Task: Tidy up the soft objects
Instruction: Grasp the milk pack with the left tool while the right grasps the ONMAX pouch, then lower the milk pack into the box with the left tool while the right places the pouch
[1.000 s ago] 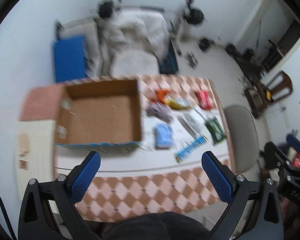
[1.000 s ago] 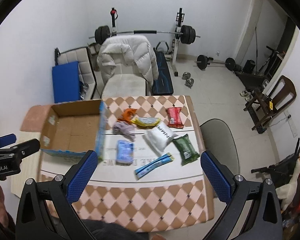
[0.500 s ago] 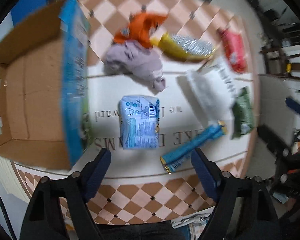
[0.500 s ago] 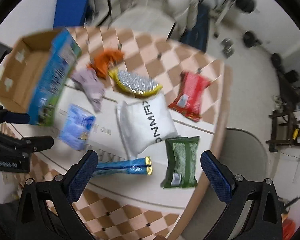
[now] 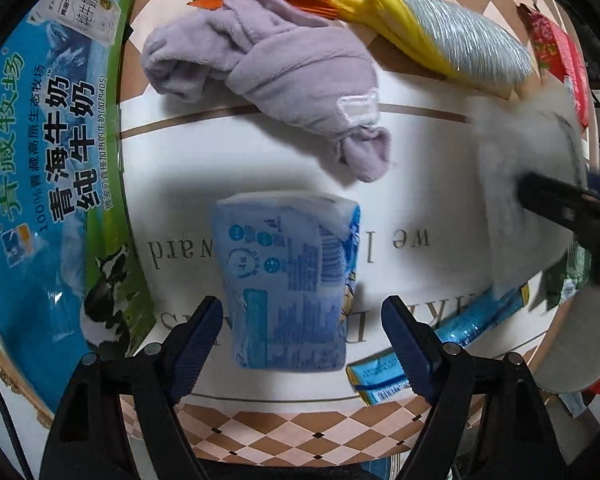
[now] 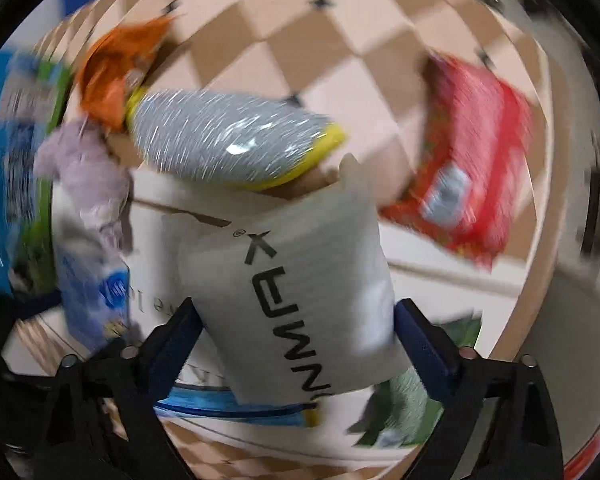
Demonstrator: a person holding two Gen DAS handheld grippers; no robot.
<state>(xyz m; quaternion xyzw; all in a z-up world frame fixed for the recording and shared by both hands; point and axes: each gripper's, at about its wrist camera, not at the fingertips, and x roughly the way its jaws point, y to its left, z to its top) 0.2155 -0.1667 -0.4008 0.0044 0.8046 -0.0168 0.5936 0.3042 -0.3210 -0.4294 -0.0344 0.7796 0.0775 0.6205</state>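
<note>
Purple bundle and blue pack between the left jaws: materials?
Purple bundle: looks like plush fleece cloth, matte, with fuzzy nap, soft folds and a sewn white tag. Blue pack: probably thin printed plastic film over something soft, maybe tissues; slightly glossy, with creased corners.

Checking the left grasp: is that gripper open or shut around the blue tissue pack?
Open. The left gripper has its fingers spread on either side of the blue tissue pack, with gaps showing.
</note>
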